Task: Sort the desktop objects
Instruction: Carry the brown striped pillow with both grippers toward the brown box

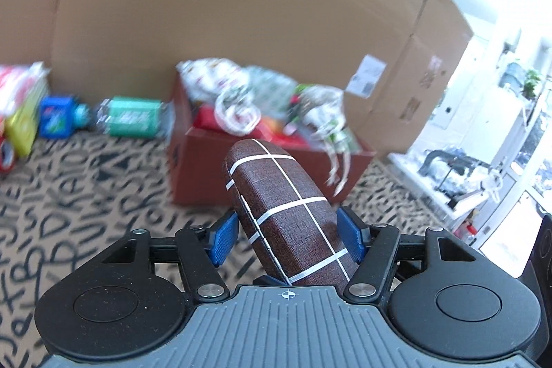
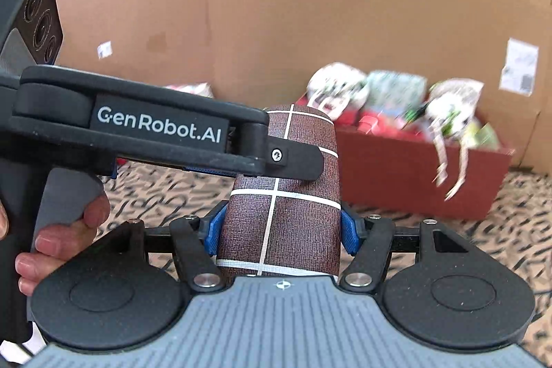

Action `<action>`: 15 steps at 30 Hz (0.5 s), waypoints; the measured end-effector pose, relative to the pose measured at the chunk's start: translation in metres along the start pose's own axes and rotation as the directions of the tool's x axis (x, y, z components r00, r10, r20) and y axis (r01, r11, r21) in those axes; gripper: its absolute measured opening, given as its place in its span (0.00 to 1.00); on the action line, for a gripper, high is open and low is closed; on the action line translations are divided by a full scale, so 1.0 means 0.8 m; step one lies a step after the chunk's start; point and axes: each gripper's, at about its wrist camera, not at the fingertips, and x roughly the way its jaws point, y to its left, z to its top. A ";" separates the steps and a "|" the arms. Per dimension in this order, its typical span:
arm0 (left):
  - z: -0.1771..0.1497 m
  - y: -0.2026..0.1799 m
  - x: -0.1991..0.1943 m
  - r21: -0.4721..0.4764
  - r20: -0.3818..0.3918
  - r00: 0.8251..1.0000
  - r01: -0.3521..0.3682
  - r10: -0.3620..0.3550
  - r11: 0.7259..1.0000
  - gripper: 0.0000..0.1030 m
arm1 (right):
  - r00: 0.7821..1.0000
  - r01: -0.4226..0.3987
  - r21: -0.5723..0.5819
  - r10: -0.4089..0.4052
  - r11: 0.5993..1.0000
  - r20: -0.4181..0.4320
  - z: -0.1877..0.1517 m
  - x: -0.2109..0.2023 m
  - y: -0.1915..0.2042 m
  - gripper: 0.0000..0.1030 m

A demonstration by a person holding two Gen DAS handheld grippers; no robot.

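Observation:
A brown case with white grid lines (image 1: 286, 209) is held in the air between both grippers. My left gripper (image 1: 288, 235) has its blue pads on the case's two sides. My right gripper (image 2: 281, 230) is shut on the same case (image 2: 289, 219) near its lower end. In the right wrist view the left gripper's finger (image 2: 293, 161) crosses the case from the left. A red box (image 1: 262, 168) full of packets and white cables stands behind the case, and it also shows in the right wrist view (image 2: 414, 175).
A tall cardboard wall (image 1: 241, 6) backs the table. A green bottle (image 1: 132, 118), a blue bottle (image 1: 57, 121) and colourful packets (image 1: 19, 102) lie at the back left. The table has a black-lettered cloth (image 1: 86, 195). A person's hand (image 2: 58, 237) holds the left gripper's handle.

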 end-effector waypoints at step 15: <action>0.103 -0.023 0.081 0.038 0.081 0.996 0.026 -0.029 0.999 0.63 | 0.995 0.047 -0.030 -0.044 0.998 0.087 0.081 0.038 -0.081 0.66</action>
